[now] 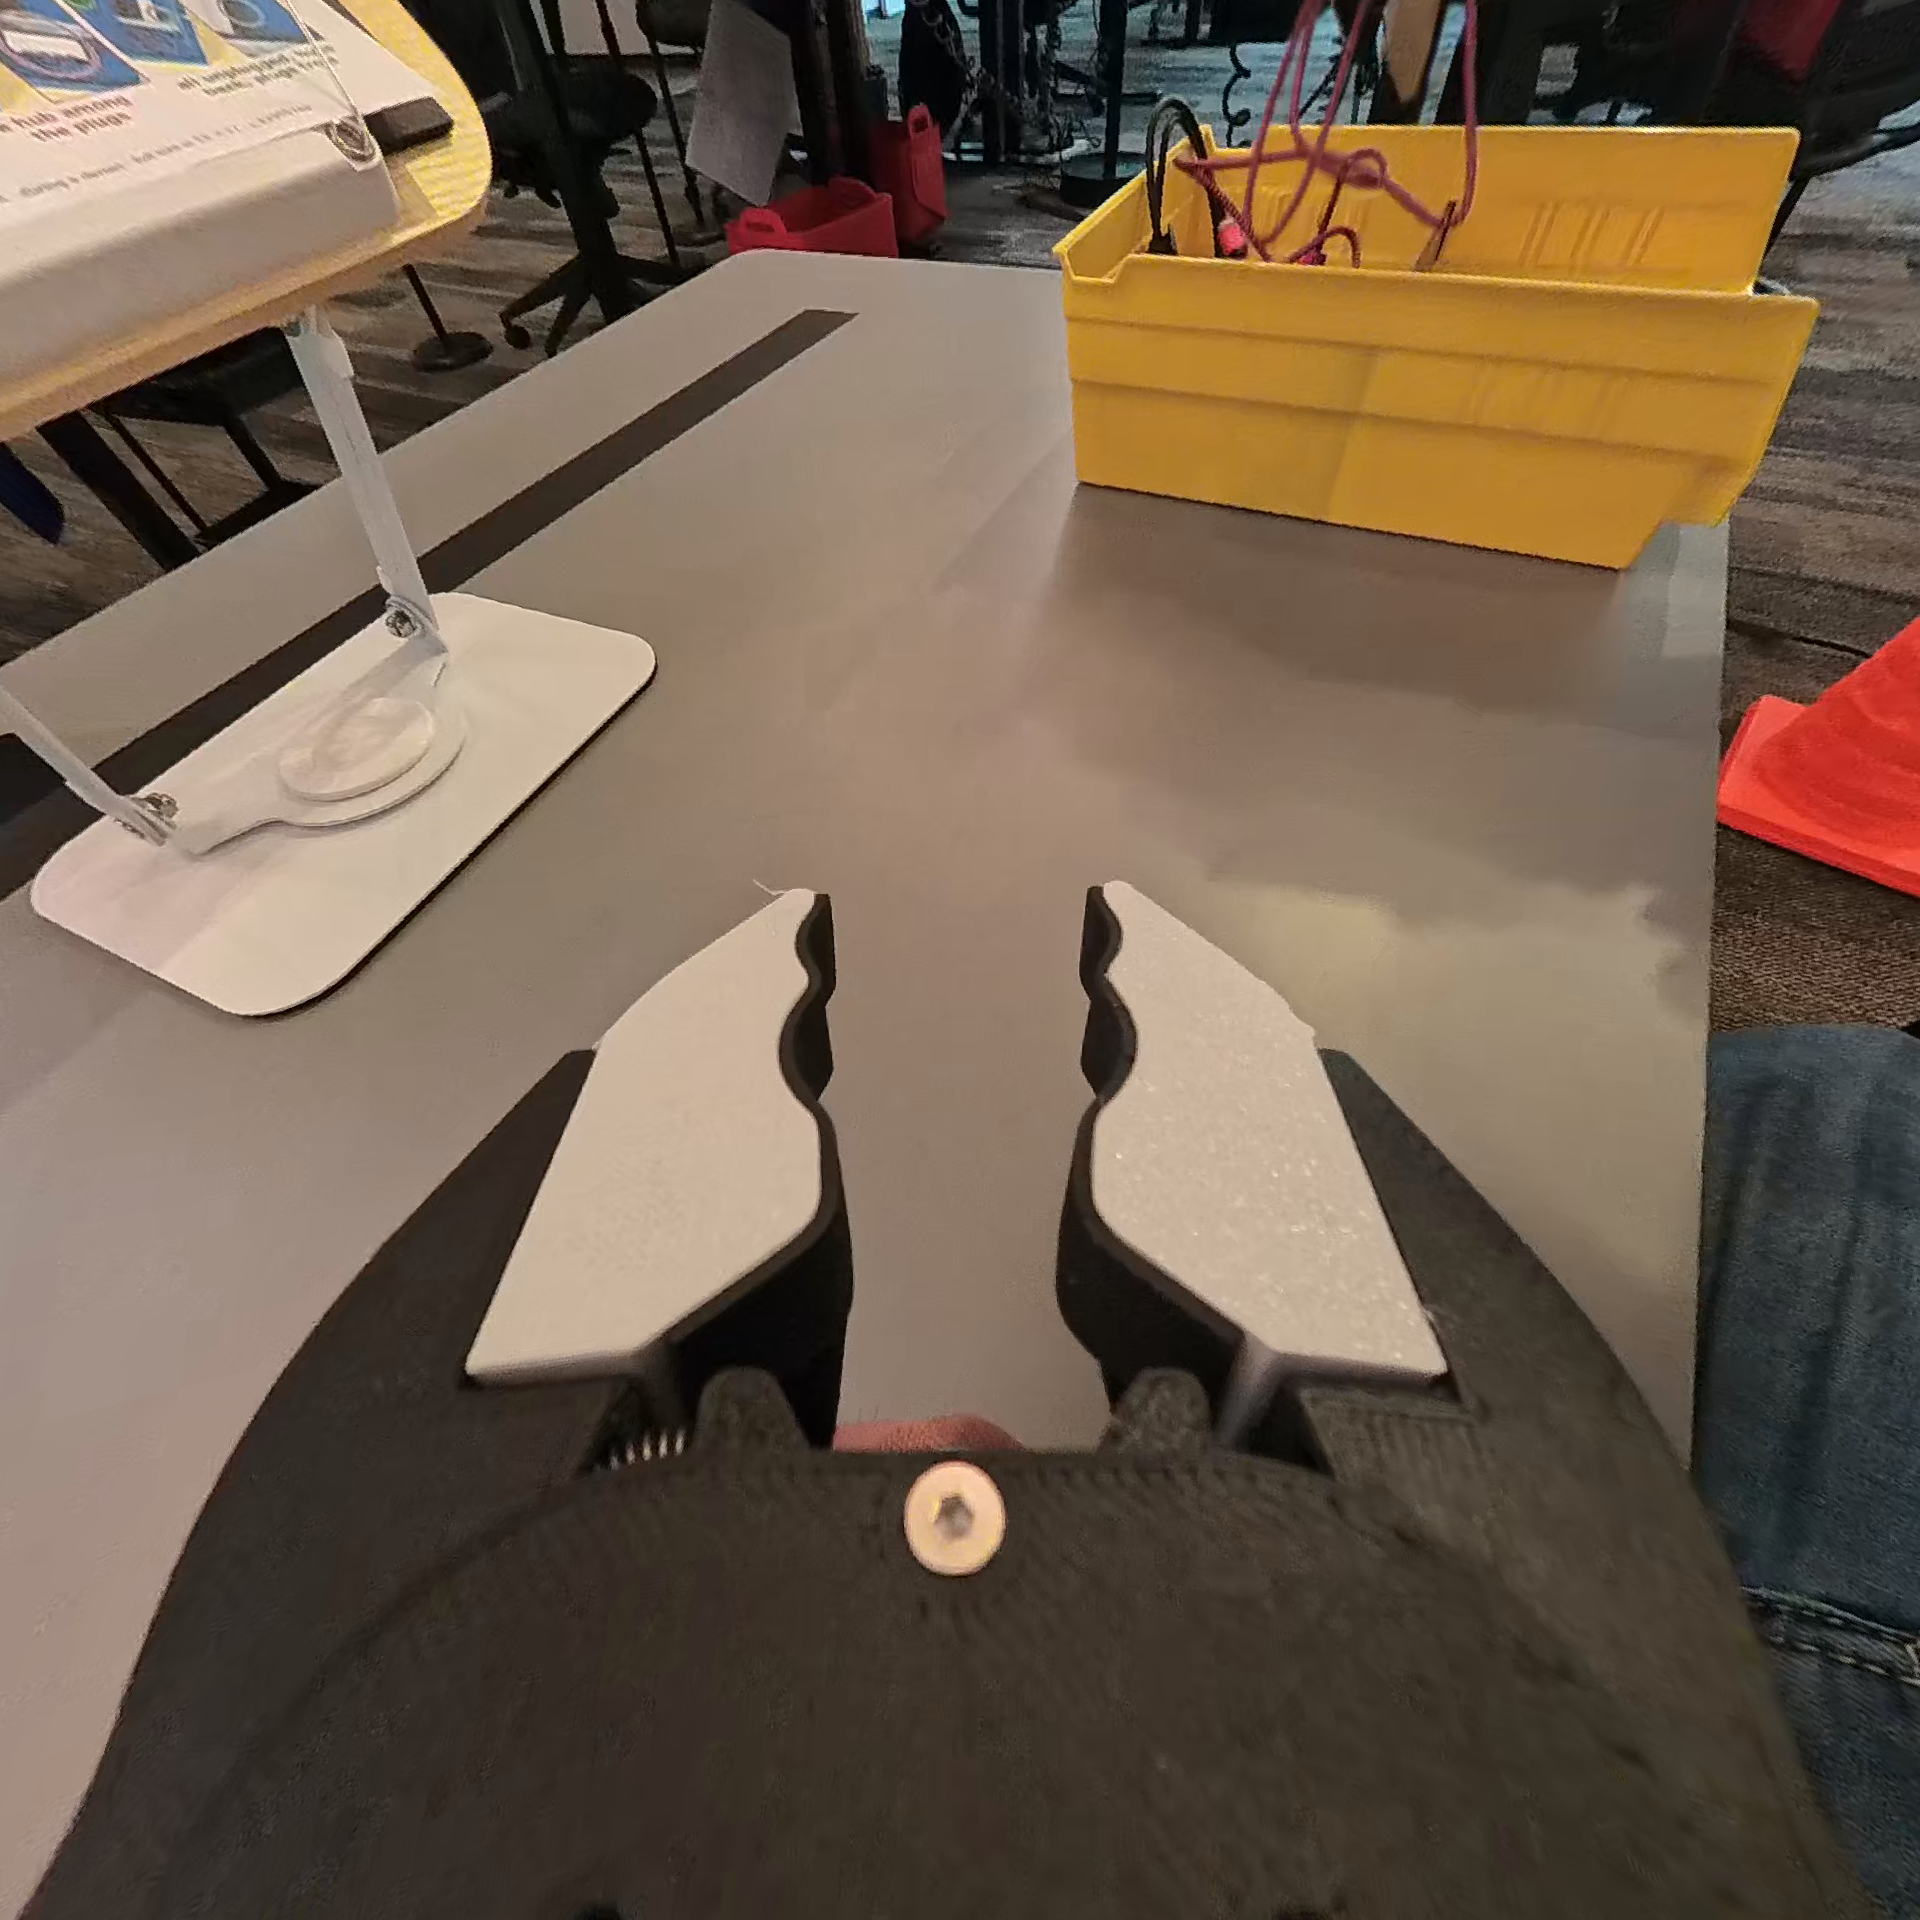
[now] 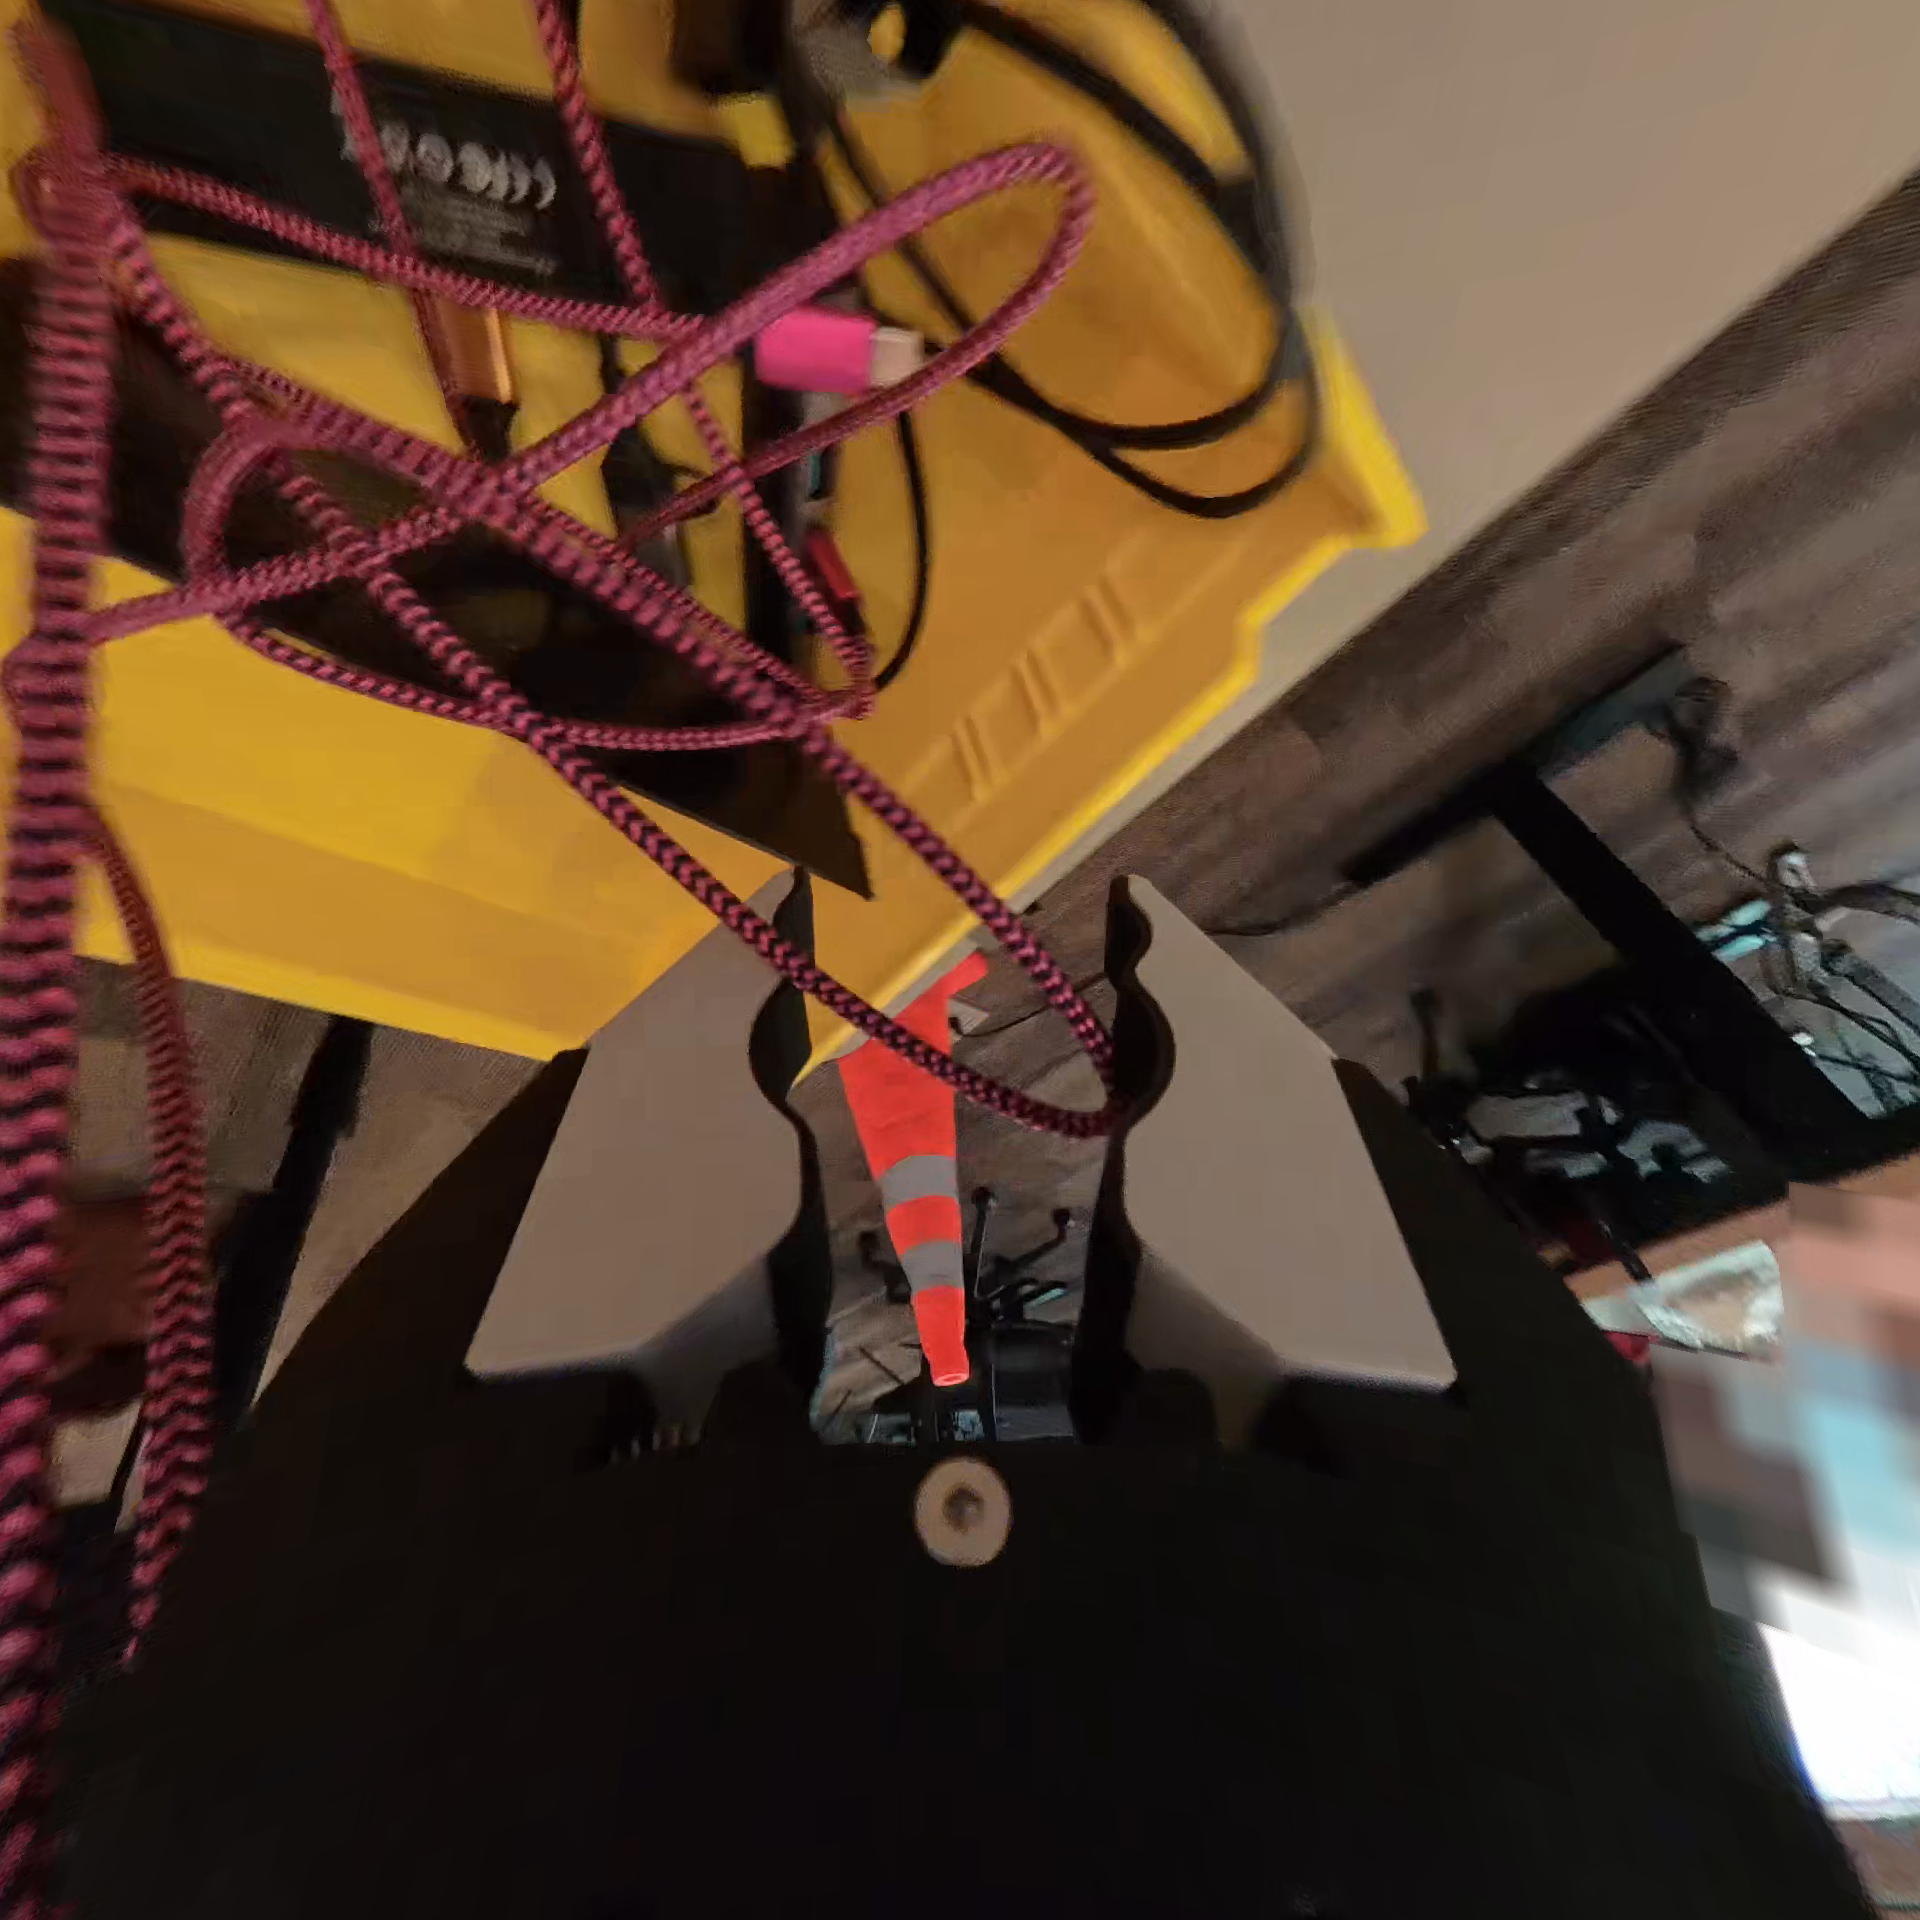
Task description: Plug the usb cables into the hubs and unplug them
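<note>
My left gripper (image 1: 956,904) is open and empty, low over the grey table (image 1: 1039,727). A yellow bin (image 1: 1403,416) stands at the table's far right, with a magenta braided cable (image 1: 1340,177) and a black cable (image 1: 1169,156) rising out of it. The right wrist view is tilted and looks down into the bin (image 2: 312,883). My right gripper (image 2: 961,894) is open. The magenta cable (image 2: 582,520) loops across its gap and catches on the right finger's notch. A pink plug (image 2: 821,353), a black hub (image 2: 447,177) and a black cable (image 2: 1226,416) lie in the bin.
A white stand base (image 1: 343,810) sits on the table's left and holds up a tilted board with a printed sheet (image 1: 177,187). A black stripe (image 1: 623,457) runs along the table. An orange cone (image 1: 1839,769) stands on the floor at right. A person's jeans (image 1: 1818,1351) are near the right edge. There is about 55 cm between the tips of the two grippers.
</note>
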Demonstrator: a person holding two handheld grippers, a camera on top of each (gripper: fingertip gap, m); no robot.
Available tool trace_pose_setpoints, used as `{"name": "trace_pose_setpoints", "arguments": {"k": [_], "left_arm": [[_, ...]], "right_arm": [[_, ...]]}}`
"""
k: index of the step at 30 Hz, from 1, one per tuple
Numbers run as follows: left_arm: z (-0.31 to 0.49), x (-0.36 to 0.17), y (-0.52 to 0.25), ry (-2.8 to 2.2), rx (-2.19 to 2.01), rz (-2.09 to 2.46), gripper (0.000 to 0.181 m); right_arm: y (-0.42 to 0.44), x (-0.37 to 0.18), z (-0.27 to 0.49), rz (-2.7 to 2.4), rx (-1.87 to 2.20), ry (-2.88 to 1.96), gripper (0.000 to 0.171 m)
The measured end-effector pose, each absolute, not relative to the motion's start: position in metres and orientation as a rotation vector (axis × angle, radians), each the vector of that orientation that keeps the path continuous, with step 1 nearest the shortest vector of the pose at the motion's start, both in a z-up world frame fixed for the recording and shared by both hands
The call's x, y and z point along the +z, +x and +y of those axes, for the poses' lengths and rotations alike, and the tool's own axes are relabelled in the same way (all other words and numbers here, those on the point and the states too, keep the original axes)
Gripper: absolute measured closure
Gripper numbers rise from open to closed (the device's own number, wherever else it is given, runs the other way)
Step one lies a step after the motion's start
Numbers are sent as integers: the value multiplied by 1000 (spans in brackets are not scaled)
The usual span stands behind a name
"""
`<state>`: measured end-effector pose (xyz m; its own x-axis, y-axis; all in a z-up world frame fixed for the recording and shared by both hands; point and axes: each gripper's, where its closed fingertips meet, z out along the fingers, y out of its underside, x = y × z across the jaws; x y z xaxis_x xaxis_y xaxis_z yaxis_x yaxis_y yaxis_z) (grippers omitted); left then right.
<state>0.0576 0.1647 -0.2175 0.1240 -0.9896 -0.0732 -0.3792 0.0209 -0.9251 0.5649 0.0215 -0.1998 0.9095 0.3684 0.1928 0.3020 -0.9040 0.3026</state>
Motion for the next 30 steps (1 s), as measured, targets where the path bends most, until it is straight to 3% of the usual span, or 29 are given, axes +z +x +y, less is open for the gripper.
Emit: {"name": "trace_pose_setpoints", "arguments": {"k": [7,12,14,18,22,23,25,26,30], "left_arm": [[161,-221,63,-1506,-876,1420,137],[159,-226,60,-1503,-851,1450,136],[159,-227,59,-1507,-860,1451,136],[160,-229,57,-1506,-852,1463,136],[161,-231,61,-1513,-869,1465,136],[160,-233,62,-1513,-868,1474,136],[157,-235,64,-1509,-859,1499,136],[155,-236,65,-1508,-855,1510,136],[153,-239,65,-1508,-854,1534,135]], "right_arm": [[605,-157,42,499,859,2536,112],[625,-167,72,717,1243,2222,72],[635,-168,90,792,1344,2212,69],[645,-179,80,854,1220,2231,77],[633,-190,32,674,773,2350,66],[617,-197,15,676,568,2352,78],[598,-196,-7,613,353,2328,81],[578,-198,-16,581,183,2342,90],[565,-194,2,585,133,2442,98]]}}
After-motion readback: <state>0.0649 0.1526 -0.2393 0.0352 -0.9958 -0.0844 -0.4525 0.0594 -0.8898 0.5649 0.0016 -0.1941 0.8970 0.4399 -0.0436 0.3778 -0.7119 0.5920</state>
